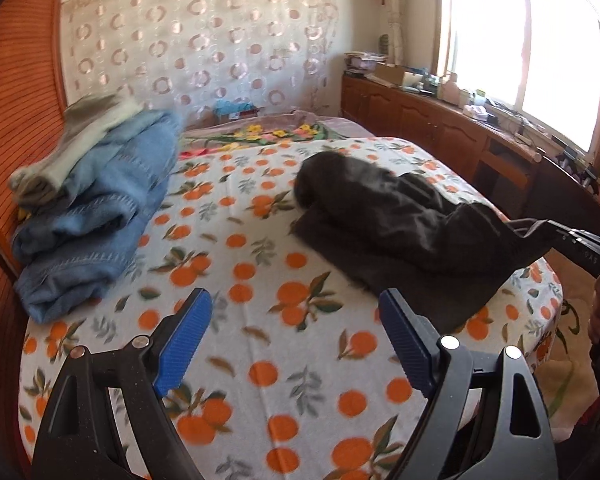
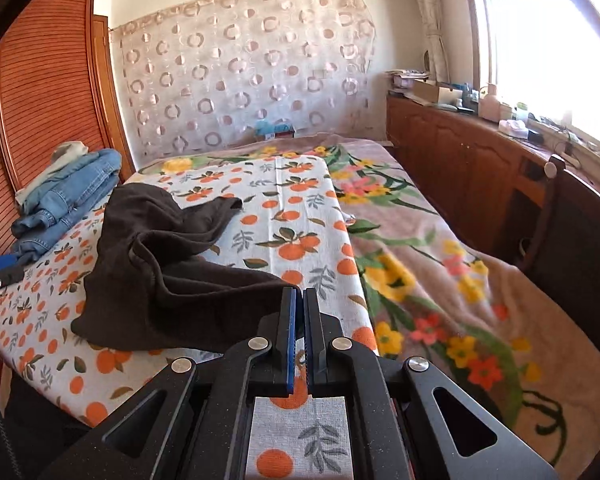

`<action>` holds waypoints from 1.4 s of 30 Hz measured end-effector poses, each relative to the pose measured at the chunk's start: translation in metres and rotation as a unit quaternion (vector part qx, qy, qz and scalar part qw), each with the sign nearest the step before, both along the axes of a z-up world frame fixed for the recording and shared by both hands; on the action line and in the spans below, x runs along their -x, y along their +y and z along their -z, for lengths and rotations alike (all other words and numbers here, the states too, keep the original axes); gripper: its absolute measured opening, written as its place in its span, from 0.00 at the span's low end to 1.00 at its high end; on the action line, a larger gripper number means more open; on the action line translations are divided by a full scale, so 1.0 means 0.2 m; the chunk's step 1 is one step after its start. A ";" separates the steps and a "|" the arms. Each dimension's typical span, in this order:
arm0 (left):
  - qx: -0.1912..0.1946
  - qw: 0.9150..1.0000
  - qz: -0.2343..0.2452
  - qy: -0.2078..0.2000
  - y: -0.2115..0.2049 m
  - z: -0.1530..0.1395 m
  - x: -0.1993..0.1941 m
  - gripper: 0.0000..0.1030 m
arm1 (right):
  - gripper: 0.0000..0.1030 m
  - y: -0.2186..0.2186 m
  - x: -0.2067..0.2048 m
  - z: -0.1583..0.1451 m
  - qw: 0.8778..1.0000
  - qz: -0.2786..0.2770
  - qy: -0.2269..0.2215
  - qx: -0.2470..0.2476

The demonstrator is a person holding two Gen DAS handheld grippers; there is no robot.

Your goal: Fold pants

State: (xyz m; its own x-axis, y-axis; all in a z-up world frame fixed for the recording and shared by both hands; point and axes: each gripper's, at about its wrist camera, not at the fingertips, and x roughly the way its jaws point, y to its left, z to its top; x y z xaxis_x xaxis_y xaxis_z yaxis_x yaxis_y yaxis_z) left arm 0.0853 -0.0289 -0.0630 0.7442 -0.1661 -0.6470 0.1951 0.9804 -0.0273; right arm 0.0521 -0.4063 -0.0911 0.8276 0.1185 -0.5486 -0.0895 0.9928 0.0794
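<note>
Pants [image 2: 160, 264]: dark brown, soft matte knit, bunched in loose folds on the orange-print sheet [image 2: 308, 216] near the foot of the bed [image 2: 420, 264]. One edge is pinched in the right claw [image 2: 299, 304]; jaws are clamped tight on the fabric, as seen in both views. In the left wrist view that edge is seen lifted and drawn taut toward the right claw [image 1: 540, 226], with the rest of the pants [image 1: 400, 232] dragging on the sheet [image 1: 260, 280].

Left claw [image 1: 296, 344] is released, jaws spread wide, nothing between the blue ribbed pads [image 1: 184, 344]; it hovers over bare sheet beside the near edge of the garment.

Step judged: the garment is being pulled out and laid flat before any fold. No clean fold is visible yet; the far end is humped and twisted.

Next move, as judged: a second corner or the waistband needs to be taken by the left claw, so the cloth can be stretched between both and flattened. The fabric is limp and likely to sag and cling to the fleecy sheet, so a lift rather than a drag is probably needed.

Other items: folded blue denim jeans [image 1: 96, 208], stiff with visible stitching, are stacked at the far left with a pale grey garment [image 1: 76, 140] on top. A floral blanket [image 2: 440, 280] lies under the sheet.
</note>
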 end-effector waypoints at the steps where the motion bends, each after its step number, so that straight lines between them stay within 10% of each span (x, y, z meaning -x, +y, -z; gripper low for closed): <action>1: -0.001 1.000 0.014 0.003 -0.04 -0.01 -0.05 0.82 | 0.03 0.02 0.00 0.00 1.000 -0.001 0.002 0.002; 19: -0.052 0.980 0.175 0.079 -0.69 -0.01 -0.70 0.58 | 0.03 -0.02 -0.28 0.03 0.997 -0.065 0.041 -0.030; 42: -0.133 0.949 0.223 0.177 -1.12 0.16 -1.17 0.32 | 0.03 -0.05 -0.43 0.08 0.994 -0.060 0.071 -0.050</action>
